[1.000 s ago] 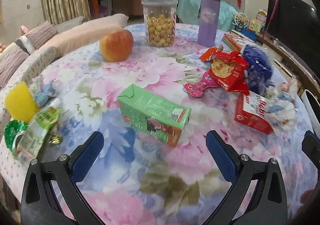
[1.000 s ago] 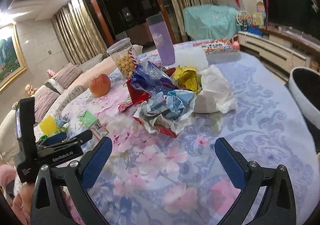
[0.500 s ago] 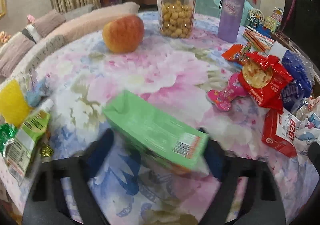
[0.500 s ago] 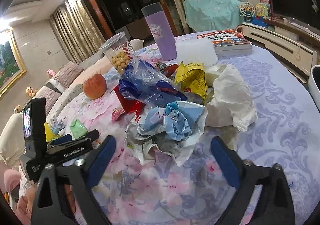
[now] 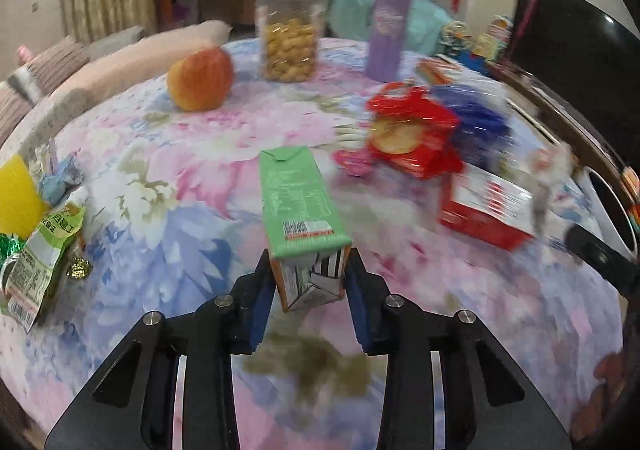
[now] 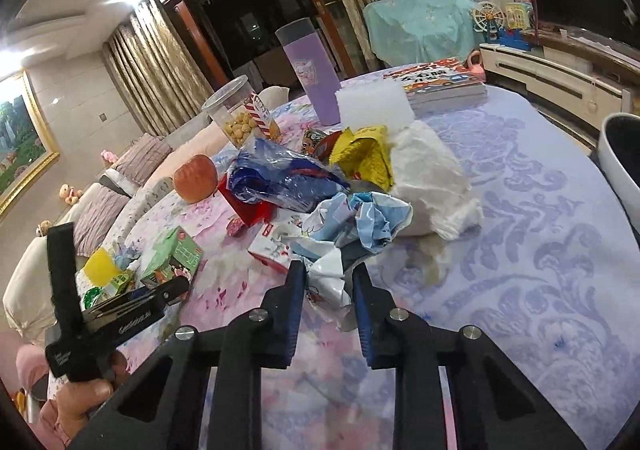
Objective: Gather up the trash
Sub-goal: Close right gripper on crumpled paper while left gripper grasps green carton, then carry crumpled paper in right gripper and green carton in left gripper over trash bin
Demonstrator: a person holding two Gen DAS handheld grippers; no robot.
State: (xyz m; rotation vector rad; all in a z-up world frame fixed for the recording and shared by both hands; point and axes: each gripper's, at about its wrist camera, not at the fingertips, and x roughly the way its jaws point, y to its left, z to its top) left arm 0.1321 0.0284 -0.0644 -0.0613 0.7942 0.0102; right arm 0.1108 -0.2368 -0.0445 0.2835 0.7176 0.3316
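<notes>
My left gripper point(image 5: 310, 278) is shut on the near end of a green drink carton point(image 5: 298, 202), which points away over the floral tablecloth. The carton also shows in the right wrist view point(image 6: 172, 262), with the left gripper point(image 6: 168, 290) on it. My right gripper point(image 6: 329, 284) is shut on a crumpled white and blue wrapper point(image 6: 348, 234) at the near edge of a trash pile. The pile holds a blue plastic bag point(image 6: 280, 178), a yellow wrapper point(image 6: 366, 156), white tissue point(image 6: 432, 178) and a red snack bag point(image 5: 412, 134).
An apple point(image 5: 200, 78), a jar of snacks point(image 5: 290, 38) and a purple bottle point(image 5: 388, 38) stand at the back. A red box point(image 5: 484, 210) lies right. A yellow sponge point(image 5: 18, 194) and green packets point(image 5: 44, 250) lie left. A white bin point(image 6: 622, 162) stands beside the table.
Both grippers moved forward and closed: the left on the green carton, which turned end-on to it, the right on the crumpled wrapper.
</notes>
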